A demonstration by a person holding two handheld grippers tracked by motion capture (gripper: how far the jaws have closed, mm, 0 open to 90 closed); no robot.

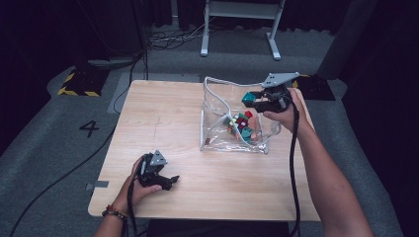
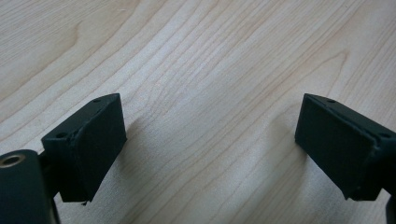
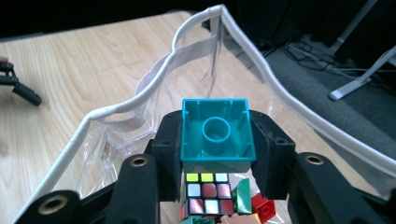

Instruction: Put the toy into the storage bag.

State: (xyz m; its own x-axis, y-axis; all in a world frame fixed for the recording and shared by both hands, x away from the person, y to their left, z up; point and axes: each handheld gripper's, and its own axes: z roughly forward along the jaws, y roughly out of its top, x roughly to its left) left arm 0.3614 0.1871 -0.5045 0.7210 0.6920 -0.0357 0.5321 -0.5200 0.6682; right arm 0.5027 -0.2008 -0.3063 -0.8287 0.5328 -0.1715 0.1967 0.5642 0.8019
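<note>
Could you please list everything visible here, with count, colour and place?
Table: one, light wood, centre.
Bag: one, clear with white trim, open, on the table's right half.
Brick: one, teal, hollow side to the camera, between the right gripper's pads above the bag.
Cube: one, multicoloured puzzle cube, inside the bag.
Small bricks: several, red and green, inside the bag.
Frame: one, white legs, on the floor behind.
Left gripper: black, open, resting low over bare table.
Right gripper: black, shut on the brick.
</note>
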